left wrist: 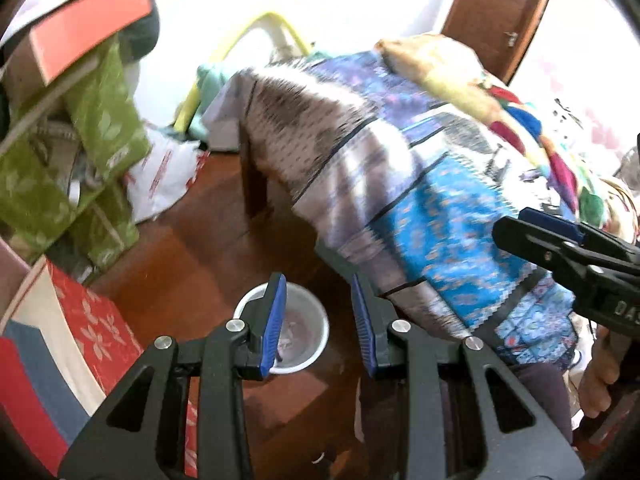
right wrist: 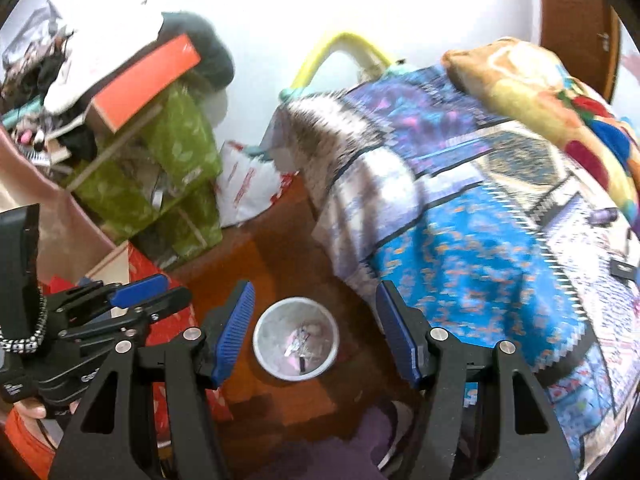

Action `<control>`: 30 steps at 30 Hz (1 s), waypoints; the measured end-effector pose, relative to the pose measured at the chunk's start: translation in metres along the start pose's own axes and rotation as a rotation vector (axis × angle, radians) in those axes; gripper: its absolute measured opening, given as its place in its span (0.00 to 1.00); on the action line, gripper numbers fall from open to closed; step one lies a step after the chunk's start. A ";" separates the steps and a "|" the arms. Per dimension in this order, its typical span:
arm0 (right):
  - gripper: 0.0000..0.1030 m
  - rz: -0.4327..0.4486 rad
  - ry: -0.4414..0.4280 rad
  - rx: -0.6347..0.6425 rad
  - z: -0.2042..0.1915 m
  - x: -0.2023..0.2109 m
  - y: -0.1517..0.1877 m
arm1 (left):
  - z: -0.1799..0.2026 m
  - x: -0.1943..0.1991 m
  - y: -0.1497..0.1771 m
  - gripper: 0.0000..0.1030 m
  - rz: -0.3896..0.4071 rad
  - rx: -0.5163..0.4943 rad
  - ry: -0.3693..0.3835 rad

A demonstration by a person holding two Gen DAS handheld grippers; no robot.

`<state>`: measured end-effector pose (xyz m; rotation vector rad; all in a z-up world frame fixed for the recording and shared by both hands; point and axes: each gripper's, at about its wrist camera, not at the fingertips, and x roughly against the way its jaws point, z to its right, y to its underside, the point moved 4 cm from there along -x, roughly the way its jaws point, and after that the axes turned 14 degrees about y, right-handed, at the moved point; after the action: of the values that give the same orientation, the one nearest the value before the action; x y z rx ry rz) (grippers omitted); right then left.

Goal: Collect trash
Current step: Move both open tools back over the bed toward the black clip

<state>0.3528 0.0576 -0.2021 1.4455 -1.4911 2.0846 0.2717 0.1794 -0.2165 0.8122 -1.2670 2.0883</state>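
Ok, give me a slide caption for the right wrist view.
Open right gripper above a white bin on the wood floor, beside the bed.

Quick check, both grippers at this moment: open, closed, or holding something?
Left gripper: open, holding nothing, over the white bin.
Right gripper: open wide, empty, above the same bin.

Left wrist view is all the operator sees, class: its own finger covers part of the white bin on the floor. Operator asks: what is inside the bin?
Observer: The right wrist view shows the bin whole; a few wrapper scraps lie at its bottom.
Operator: Is the right gripper open?
Observer: Yes, the right gripper is open and holds nothing.
Operator: Anything on the bed?
Observer: A small dark object lies on the bedspread.
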 end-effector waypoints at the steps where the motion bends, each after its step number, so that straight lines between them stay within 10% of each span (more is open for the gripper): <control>1: 0.57 0.010 0.004 -0.010 0.006 0.005 0.000 | 0.011 0.003 -0.004 0.33 0.010 -0.019 0.005; 30: 0.58 0.065 0.338 -0.322 0.288 0.064 0.067 | 0.292 -0.139 -0.038 0.48 -0.144 -0.395 0.277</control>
<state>0.4476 -0.2294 -0.1889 0.8919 -1.6498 1.8922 0.4511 -0.0904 -0.1895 0.4087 -1.3597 1.6897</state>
